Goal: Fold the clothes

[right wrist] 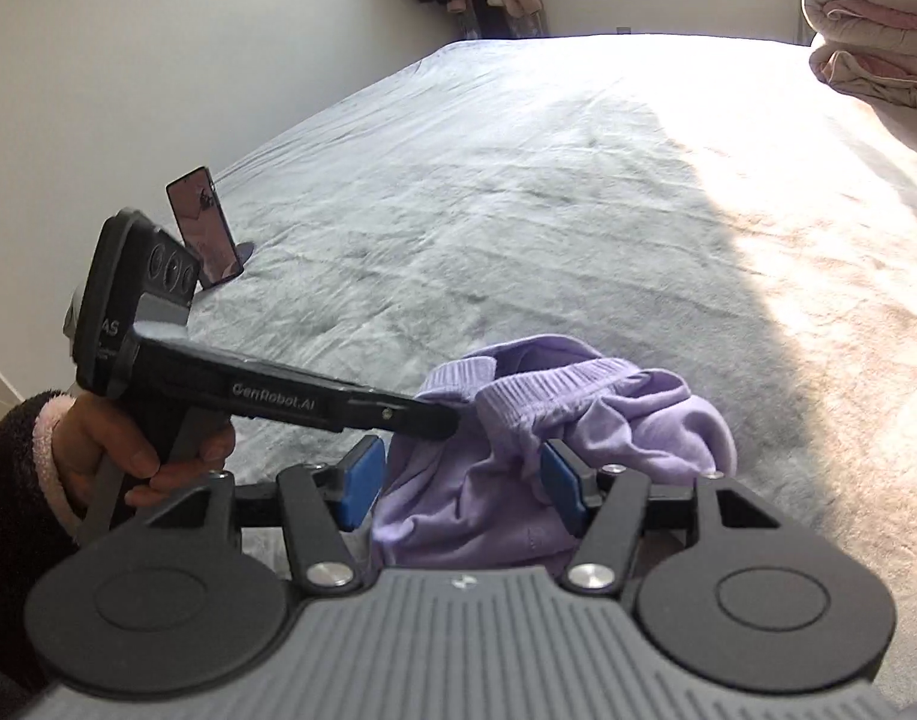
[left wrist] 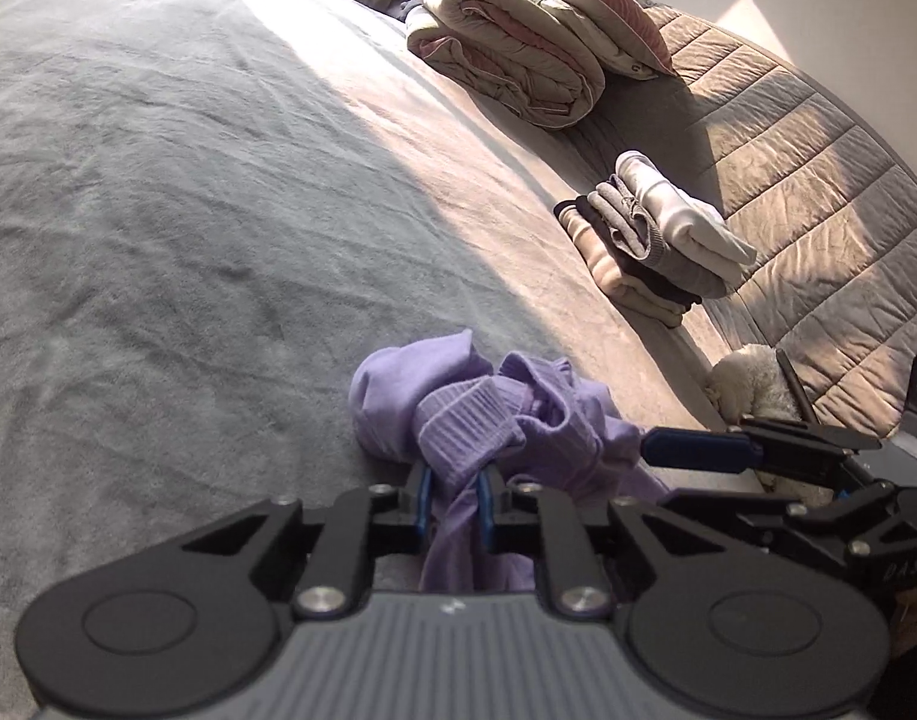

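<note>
Grey plush bed (left wrist: 158, 210), softly wrinkled, half in shade and half in sunlight, with pale walls behind. A crumpled lilac garment (left wrist: 458, 408) with ribbed cuffs lies on the bed at its near edge. Beyond the garment sits a stack of folded clothes (left wrist: 650, 240), farther off a rolled quilted duvet (left wrist: 506, 48), both beside a padded, stitched headboard (left wrist: 806, 192). The left claw (left wrist: 455, 495) is clamped on the garment's ribbed fabric. The right claw (right wrist: 458, 480) stands apart, garment lying loose between the blue pads. A phone (right wrist: 203, 222) is propped at the bed's far side.
</note>
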The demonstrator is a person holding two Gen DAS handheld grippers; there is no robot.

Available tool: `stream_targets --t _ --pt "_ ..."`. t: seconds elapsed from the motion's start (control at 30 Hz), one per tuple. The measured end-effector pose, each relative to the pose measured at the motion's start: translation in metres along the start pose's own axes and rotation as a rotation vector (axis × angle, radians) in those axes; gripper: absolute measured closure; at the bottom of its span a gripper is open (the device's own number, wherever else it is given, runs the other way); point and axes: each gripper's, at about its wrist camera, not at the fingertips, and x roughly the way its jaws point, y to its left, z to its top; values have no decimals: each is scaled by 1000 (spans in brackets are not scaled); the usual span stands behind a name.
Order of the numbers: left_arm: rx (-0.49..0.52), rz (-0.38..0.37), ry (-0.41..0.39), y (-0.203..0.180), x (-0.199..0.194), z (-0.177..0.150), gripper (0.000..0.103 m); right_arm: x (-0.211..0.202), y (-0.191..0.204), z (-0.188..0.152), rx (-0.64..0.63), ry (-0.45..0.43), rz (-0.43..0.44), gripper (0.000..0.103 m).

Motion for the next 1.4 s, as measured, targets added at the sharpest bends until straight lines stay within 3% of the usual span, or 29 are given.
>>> stream_targets --t 0.2,0.43,0.5,0.57,0.7,0.83,0.9,0.93,0.97,1.0,1.07,1.1,1.23,1.4 --pt "29 5 20 5 -26 -9 89 16 -2 7 6 -9 -59 41" --pt "-19 -5 159 29 -29 -26 88 25 -11 7 42 -11 -116 41" --pt "-46 -23 168 35 -31 -29 77 25 -16 8 60 -16 -140 41" --pt "-100 -60 152 43 -36 -26 46 26 -20 10 76 -23 -159 41" --pt "-250 -141 108 62 -42 -19 41 30 -29 15 101 -33 -196 41" --pt "-410 -146 118 80 -29 -16 43 41 -39 19 117 -21 -224 41" --pt "-450 -114 130 83 -22 -17 58 48 -44 21 122 -10 -238 41" --pt "-447 -93 135 82 -20 -18 78 52 -47 20 128 4 -239 41" --pt "-438 -71 143 80 -19 -19 82 55 -49 20 139 22 -241 43" --pt "-422 -58 138 76 -19 -20 82 58 -52 20 149 41 -244 62" --pt "-370 -31 112 69 -26 -20 83 58 -55 17 166 60 -247 87" --pt "-342 -22 95 66 -31 -20 84 53 -56 17 172 44 -239 93" --pt "-220 21 -4 58 -56 -14 84 28 -56 19 204 -40 -193 97" --pt "-189 88 -100 65 -82 4 84 14 -50 22 192 -92 -182 99"
